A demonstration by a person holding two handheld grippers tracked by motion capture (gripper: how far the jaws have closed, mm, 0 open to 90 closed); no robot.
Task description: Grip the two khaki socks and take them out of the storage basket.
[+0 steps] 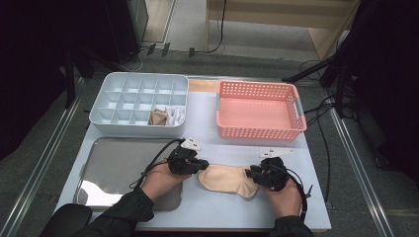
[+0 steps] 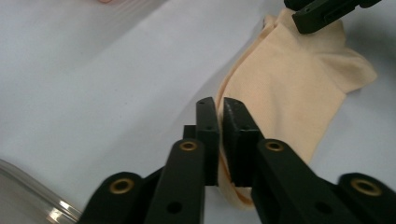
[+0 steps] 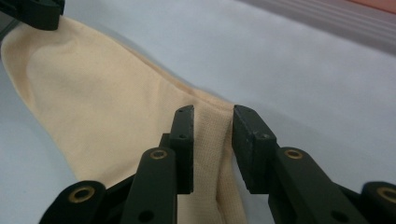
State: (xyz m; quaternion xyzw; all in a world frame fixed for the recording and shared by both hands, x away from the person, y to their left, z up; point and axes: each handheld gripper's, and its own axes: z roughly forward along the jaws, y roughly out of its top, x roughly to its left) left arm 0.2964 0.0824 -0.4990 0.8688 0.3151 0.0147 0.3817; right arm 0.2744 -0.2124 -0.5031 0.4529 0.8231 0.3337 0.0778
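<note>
Your left gripper (image 2: 220, 105) is clamped on one end of the beige sock (image 1: 227, 179), flat on the table (image 1: 207, 207). Your right gripper (image 3: 212, 114) straddles the other end, jaws slightly apart.

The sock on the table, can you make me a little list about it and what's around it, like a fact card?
thing: peach sock, lying flat on the table
left gripper: shut on one end of the sock
right gripper: jaws a little apart over the other end
divided white box: two rolled socks in its front cells
pink basket: nothing inside
metal tray: nothing on it
</note>
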